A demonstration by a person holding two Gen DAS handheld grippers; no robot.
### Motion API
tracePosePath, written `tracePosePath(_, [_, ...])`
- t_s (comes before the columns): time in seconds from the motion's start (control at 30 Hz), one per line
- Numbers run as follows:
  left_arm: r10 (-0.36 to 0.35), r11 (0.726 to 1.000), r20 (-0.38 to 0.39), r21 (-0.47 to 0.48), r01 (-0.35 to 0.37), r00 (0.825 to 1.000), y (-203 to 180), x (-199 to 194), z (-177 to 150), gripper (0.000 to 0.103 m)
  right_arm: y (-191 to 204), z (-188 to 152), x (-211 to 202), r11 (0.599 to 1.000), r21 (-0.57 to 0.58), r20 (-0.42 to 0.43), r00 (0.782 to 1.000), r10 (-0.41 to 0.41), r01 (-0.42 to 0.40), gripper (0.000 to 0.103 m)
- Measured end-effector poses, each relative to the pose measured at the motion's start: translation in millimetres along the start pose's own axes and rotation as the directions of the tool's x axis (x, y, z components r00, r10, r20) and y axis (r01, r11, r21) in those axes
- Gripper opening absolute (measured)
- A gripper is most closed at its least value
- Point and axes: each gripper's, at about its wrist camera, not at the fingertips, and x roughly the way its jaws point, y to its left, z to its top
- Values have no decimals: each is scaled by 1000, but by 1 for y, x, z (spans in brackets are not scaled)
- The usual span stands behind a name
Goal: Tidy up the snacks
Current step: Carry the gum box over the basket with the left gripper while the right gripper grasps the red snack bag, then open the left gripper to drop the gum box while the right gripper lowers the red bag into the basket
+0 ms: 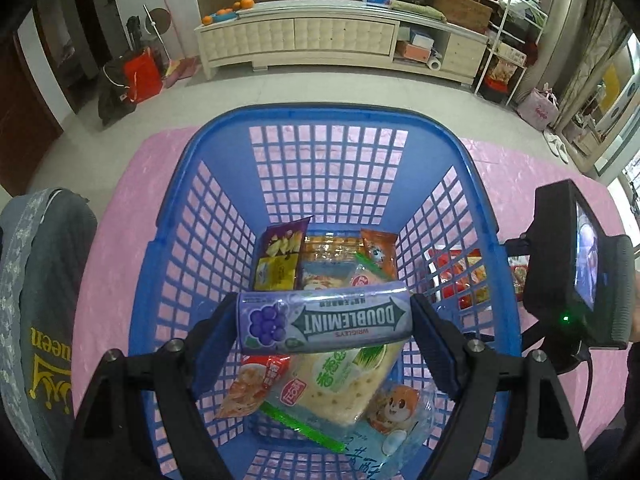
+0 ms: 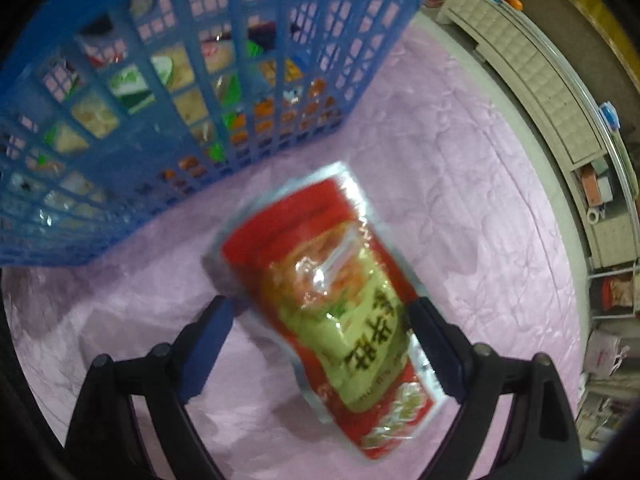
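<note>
Over the blue lattice basket (image 1: 320,114), my left gripper (image 1: 324,306) is shut on a purple Doublemint gum pack (image 1: 326,324), gripping it end to end. Below it, several snack packets lie in the basket, among them a green cracker pack (image 1: 344,380). In the right wrist view, a red and green snack pouch (image 2: 332,288) lies on the pink tablecloth (image 2: 480,200) just outside the basket wall (image 2: 120,200). My right gripper (image 2: 322,308) points down over the pouch and is open. Its left finger stands clear of the pouch, while its right finger is at the pouch's edge.
The right gripper's body, with its small screen (image 1: 580,264), sits just right of the basket. A grey garment (image 1: 36,300) hangs at the table's left edge. Beyond the table are the floor, a long cream cabinet (image 1: 320,36), a red bag (image 1: 140,74) and cluttered shelves (image 1: 508,52).
</note>
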Motion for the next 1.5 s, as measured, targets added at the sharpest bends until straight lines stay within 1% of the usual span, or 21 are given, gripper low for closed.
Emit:
tracePosePath(0.03, [1, 1000, 1, -1, -1, 1000, 0, 0, 0, 81, 1, -1, 1, 1000, -4, 1, 1000, -5, 5, 85])
tracePosePath(0.1, [0, 1000, -5, 0, 0, 1000, 0, 1, -1, 81, -3, -8, -4, 1000, 11, 18, 1000, -18, 18, 70])
tracePosePath(0.13, [0, 1000, -8, -2, 0, 1000, 0, 1, -1, 81, -7, -12, -9, 999, 48, 38, 999, -2, 0, 68])
tracePosePath(0.2, [7, 1000, -17, -10, -7, 1000, 0, 2, 0, 81, -13, -18, -17, 995, 85, 61, 997, 41, -46, 58])
tracePosePath(0.27, [22, 1000, -33, -21, -22, 999, 2, 5, 0, 81, -15, -22, -22, 992, 108, 70, 996, 57, -64, 48])
tracePosePath(0.3, [27, 999, -43, -27, -28, 999, 2, 6, 0, 81, -15, -23, -23, 992, 115, 68, 996, 50, -58, 41])
tracePosePath(0.33, [29, 999, -51, -30, -31, 998, 3, 7, 1, 81, -16, -24, -24, 991, 125, 67, 997, 29, -37, 37])
tracePosePath(0.4, [22, 999, -50, -36, -23, 999, 5, 7, 0, 81, -26, -26, -26, 983, 175, 77, 996, 36, -49, 28])
tracePosePath(0.47, [16, 999, -42, -31, -17, 999, 7, 5, -1, 82, -39, -28, -29, 962, 253, 105, 991, 80, -105, 26])
tracePosePath(0.53, [13, 1000, -31, -18, -14, 999, 6, 1, -2, 82, -45, -31, -35, 950, 296, 129, 990, 63, -99, 24])
tracePosePath(0.6, [0, 1000, -22, -12, -1, 1000, 6, -3, -4, 82, -51, -30, -42, 939, 331, 147, 988, 46, -93, 16])
tracePosePath(0.77, [-3, 1000, -3, 13, 3, 1000, 6, -14, -8, 82, -42, -34, -75, 922, 379, 208, 978, -5, -76, 16])
tracePosePath(0.83, [-6, 1000, 1, 31, 6, 1000, 7, -19, -8, 82, -37, -33, -86, 917, 396, 213, 976, -39, -50, 16])
tracePosePath(0.93, [-48, 998, 15, 36, 47, 999, 12, -27, -8, 82, -27, -25, -104, 905, 425, 212, 972, -105, 5, 16])
tracePosePath(0.97, [-62, 998, 23, 32, 61, 998, 15, -31, -7, 82, -26, -23, -111, 898, 440, 222, 968, -112, 3, 16])
tracePosePath(1.03, [-62, 998, 43, 31, 60, 997, 19, -36, -8, 82, -27, -14, -122, 888, 460, 255, 961, -108, -22, 16])
tracePosePath(1.17, [-13, 998, 86, 70, 7, 996, 23, -44, -12, 83, -24, -11, -147, 879, 473, 318, 942, -109, -58, 16])
tracePosePath(1.23, [-20, 997, 111, 80, 11, 994, 27, -49, -13, 91, -19, -6, -154, 882, 466, 335, 936, -105, -68, 16])
tracePosePath(1.3, [-34, 997, 119, 74, 25, 992, 31, -52, -13, 103, -11, -1, -158, 884, 461, 347, 932, -102, -75, 16])
tracePosePath(1.37, [-45, 997, 122, 64, 38, 991, 38, -56, -14, 103, -5, 5, -159, 887, 456, 349, 932, -101, -75, 16])
tracePosePath(1.5, [-34, 998, 148, 61, 25, 988, 53, -67, -15, 103, 4, 14, -160, 890, 447, 348, 934, -86, -84, 16])
